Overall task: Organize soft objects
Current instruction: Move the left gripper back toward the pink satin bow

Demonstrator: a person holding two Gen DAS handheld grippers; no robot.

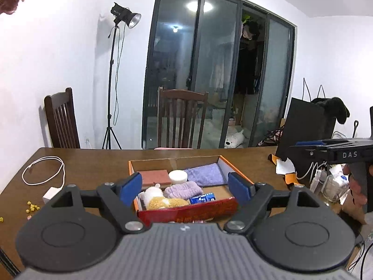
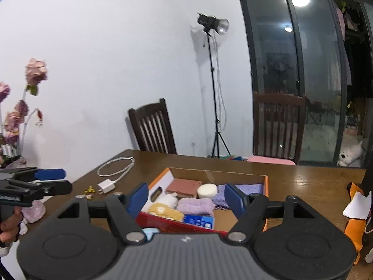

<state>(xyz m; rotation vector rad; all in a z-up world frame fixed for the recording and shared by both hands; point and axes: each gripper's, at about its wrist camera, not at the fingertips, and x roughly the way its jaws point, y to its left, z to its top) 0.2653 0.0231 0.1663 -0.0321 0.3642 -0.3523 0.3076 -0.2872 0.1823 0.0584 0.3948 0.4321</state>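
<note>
The box (image 1: 181, 186) sits mid-worktop (image 1: 93, 163), holding towel (image 1: 206, 175), rolled cloth (image 1: 183, 190), plush (image 1: 163, 200), sponge (image 1: 153, 177) and the rest, packed close. It lies ahead of and below both grippers, long axis running away from them. Left gripper (image 1: 185, 187) and right gripper (image 2: 186, 198) gape wide, empty, about equally near. Open worktop surrounds the box; a cable (image 1: 44, 170) lies left.

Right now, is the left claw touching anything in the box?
Apart. The left wrist view shows the left claw open and empty, raised above the box, nothing between its pads.
</note>
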